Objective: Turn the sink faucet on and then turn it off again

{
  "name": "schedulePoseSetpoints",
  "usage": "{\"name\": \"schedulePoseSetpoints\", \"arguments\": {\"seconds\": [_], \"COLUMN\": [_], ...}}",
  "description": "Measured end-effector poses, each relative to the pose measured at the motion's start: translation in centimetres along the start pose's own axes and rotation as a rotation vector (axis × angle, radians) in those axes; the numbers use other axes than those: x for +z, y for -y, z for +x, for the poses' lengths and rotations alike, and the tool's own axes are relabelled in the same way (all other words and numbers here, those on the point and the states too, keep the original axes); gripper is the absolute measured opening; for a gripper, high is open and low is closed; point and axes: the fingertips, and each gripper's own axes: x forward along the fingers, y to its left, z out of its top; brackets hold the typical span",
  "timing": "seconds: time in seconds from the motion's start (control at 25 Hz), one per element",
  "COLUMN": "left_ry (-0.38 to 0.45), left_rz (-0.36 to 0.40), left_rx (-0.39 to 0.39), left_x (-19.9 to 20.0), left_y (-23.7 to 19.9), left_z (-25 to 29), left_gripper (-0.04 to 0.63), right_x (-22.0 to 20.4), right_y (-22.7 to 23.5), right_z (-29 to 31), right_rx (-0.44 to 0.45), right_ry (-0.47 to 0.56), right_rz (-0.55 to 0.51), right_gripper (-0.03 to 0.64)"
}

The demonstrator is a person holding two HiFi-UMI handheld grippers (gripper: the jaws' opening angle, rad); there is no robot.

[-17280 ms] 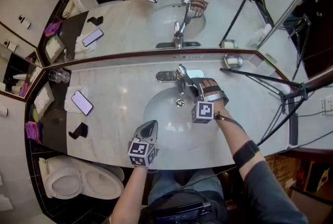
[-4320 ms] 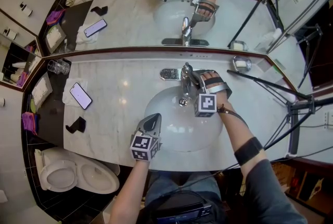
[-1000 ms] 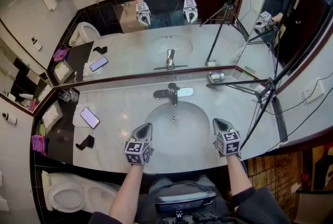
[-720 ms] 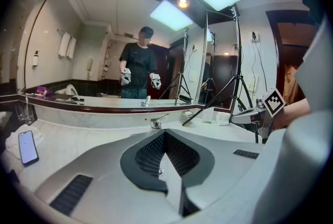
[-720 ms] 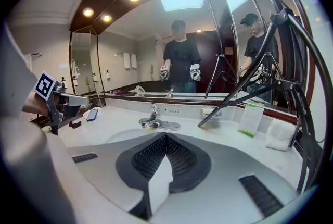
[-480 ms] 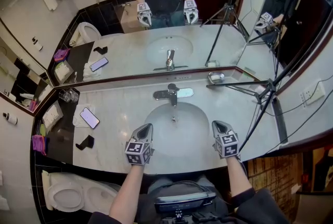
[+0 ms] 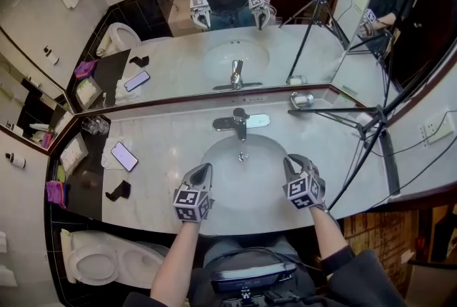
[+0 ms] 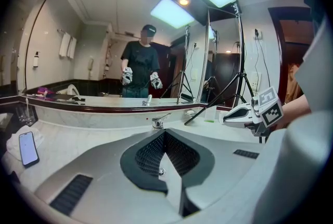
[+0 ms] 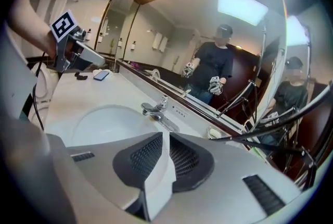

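Observation:
The chrome faucet (image 7: 239, 121) stands behind the white sink basin (image 7: 246, 184), its lever lying level; I see no water running. My left gripper (image 7: 202, 170) hovers over the basin's front left rim with its fingertips meeting and nothing in it (image 8: 165, 133). My right gripper (image 7: 294, 161) hangs over the basin's front right rim, rolled to one side. Its jaws have just been opening: a narrow gap shows between them (image 9: 167, 135), with nothing inside. Both grippers are well short of the faucet (image 9: 156, 108).
A phone (image 7: 124, 153), a glass (image 7: 91, 126) and a small black stand (image 7: 118, 191) lie on the marble counter's left. A metal soap dish (image 7: 301, 100) and tripod legs (image 7: 343, 113) occupy the right. The mirror rises behind the faucet; a toilet (image 7: 93, 263) is lower left.
My right gripper has shifted inward over the basin's right rim and rolled, and its jaws have parted slightly. The left gripper has stayed put.

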Motion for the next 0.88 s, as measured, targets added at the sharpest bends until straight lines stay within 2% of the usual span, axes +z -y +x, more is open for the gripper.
{"name": "schedulePoseSetpoints", "arguments": {"seconds": [0.24,0.4,0.6,0.88], "left_ry": [-0.006,-0.010,-0.023,-0.040], "left_rz": [0.024,0.034,0.029,0.009], "left_rx": [-0.019,-0.035,-0.046,-0.044], "left_x": [0.2,0.3,-0.4,-1.9], "left_y": [0.8,1.2,1.3,-0.1], "left_z": [1.7,2.8,4.0,5.3], "left_gripper": [-0.012,-0.012,-0.012,-0.012], "right_x": [3.2,5.4,7.6,10.0], "right_y": [0.0,0.3,-0.2,-0.7], "right_z": [3.8,6.8,10.6,16.1], "right_rx": [0.017,0.017,0.038,0.056], "right_ry": [-0.002,0.010,0.023,0.024], "right_rz": [-0.301,-0.452,-0.607,-0.767], "right_gripper": [0.114,0.133,0.191,0.213]}}
